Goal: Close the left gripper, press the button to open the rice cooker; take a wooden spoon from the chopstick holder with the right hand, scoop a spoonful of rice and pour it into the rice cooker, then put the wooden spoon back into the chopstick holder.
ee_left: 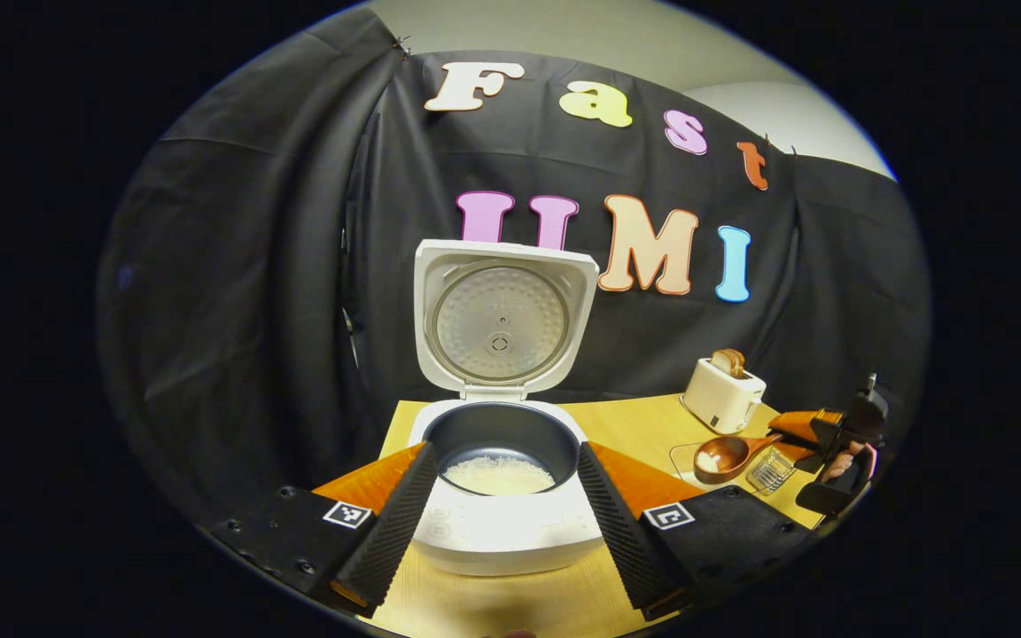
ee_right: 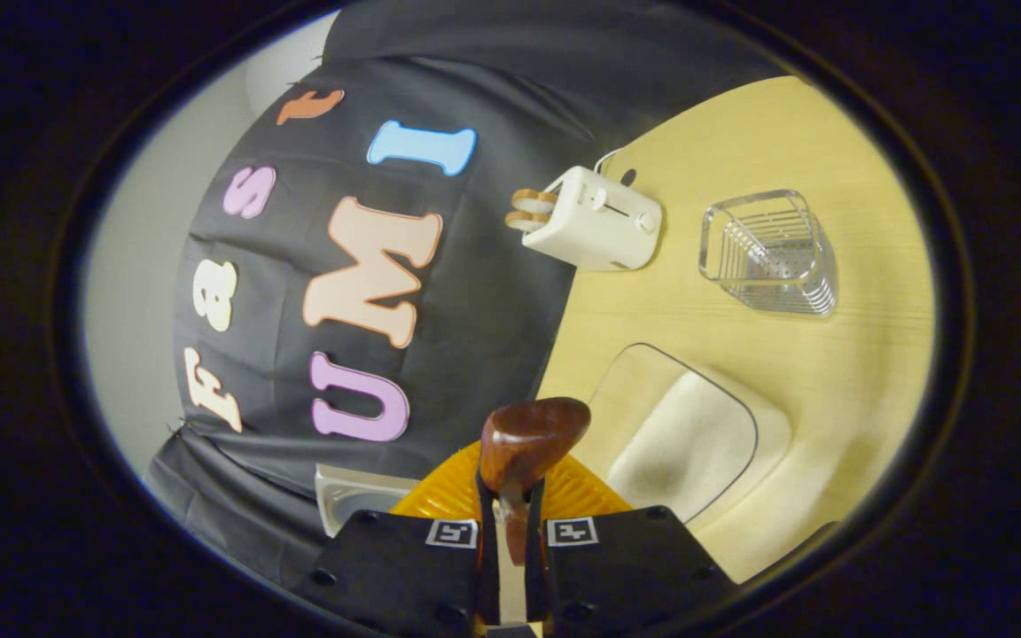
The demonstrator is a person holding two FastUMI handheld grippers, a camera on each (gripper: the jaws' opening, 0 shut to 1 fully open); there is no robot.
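With the right hand-held gripper (ee_right: 510,523) clamped on the wooden spoon (ee_left: 728,455) at right of frame, its bowl should stay level until over the open rice cooker (ee_left: 503,483), centre frame, between the left hand-held gripper's (ee_left: 503,509) parted fingers.

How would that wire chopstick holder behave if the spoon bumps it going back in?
The chopstick holder is thin open wire and stands empty, so it's probably light and apt to slide or tip. The table under it looks smooth, so grip is likely poor. The wire itself seems rigid.

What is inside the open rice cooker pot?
The rice cooker pot holds a shallow layer of white rice on its dark bottom. The pot's near wall covers the closest part of the bottom.
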